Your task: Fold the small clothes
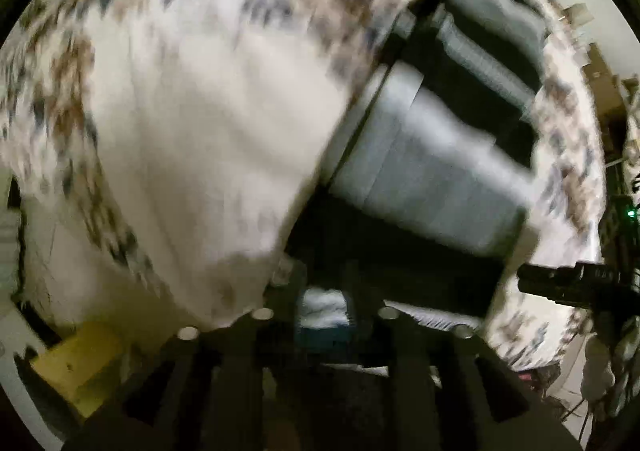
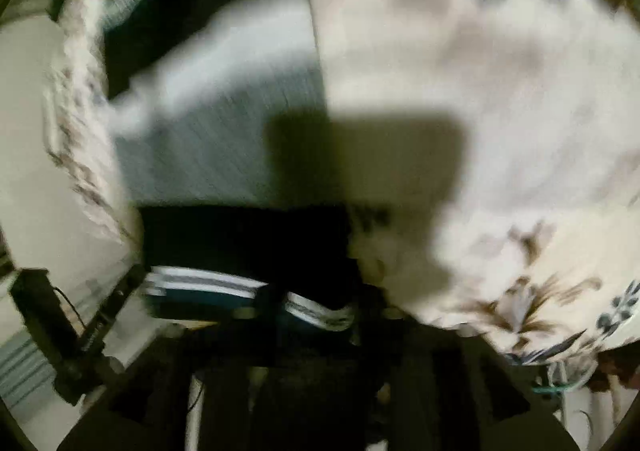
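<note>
Up close, left tool (image 1: 324, 311) clamped on a bunched white fold of the striped garment (image 1: 432, 179); right tool (image 2: 316, 311) gripping its striped hem. Beyond, garment spread across floral bedding (image 1: 180, 111). Heavy blur.

A bedroom at home: floral bedspread (image 1: 180, 111) covering a bed.

Matt cloth bedcover (image 1: 192, 155) (floral print)

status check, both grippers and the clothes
Left gripper pinching white striped cloth. Right gripper over the same striped edge, grip unclear. Grey-and-black garment on floral sheet. Blurred.
</note>
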Demonstrator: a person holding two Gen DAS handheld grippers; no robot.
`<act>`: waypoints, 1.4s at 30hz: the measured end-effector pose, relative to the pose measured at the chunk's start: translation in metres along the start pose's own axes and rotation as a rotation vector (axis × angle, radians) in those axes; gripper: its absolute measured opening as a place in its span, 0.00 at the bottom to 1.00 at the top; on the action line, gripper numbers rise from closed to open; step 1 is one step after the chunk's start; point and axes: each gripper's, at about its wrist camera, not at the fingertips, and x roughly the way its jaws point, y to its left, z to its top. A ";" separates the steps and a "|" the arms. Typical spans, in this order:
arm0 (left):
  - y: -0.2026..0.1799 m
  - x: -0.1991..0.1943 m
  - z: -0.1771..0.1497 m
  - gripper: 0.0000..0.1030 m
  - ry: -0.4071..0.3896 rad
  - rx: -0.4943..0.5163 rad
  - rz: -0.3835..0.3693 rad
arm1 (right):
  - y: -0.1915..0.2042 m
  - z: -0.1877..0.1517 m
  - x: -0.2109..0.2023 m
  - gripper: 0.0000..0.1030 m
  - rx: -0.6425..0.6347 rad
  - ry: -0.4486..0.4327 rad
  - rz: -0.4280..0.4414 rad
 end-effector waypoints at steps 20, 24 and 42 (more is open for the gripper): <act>-0.194 0.122 0.403 0.14 -0.186 0.260 -0.265 | -0.002 0.352 -0.148 0.63 0.266 -0.426 0.414; -0.179 0.099 0.395 0.12 -0.256 0.232 -0.328 | 0.023 0.366 -0.140 0.06 0.261 -0.466 0.393; -0.113 0.060 0.338 0.53 -0.125 0.213 -0.378 | 0.063 0.290 -0.134 0.67 0.093 -0.356 0.100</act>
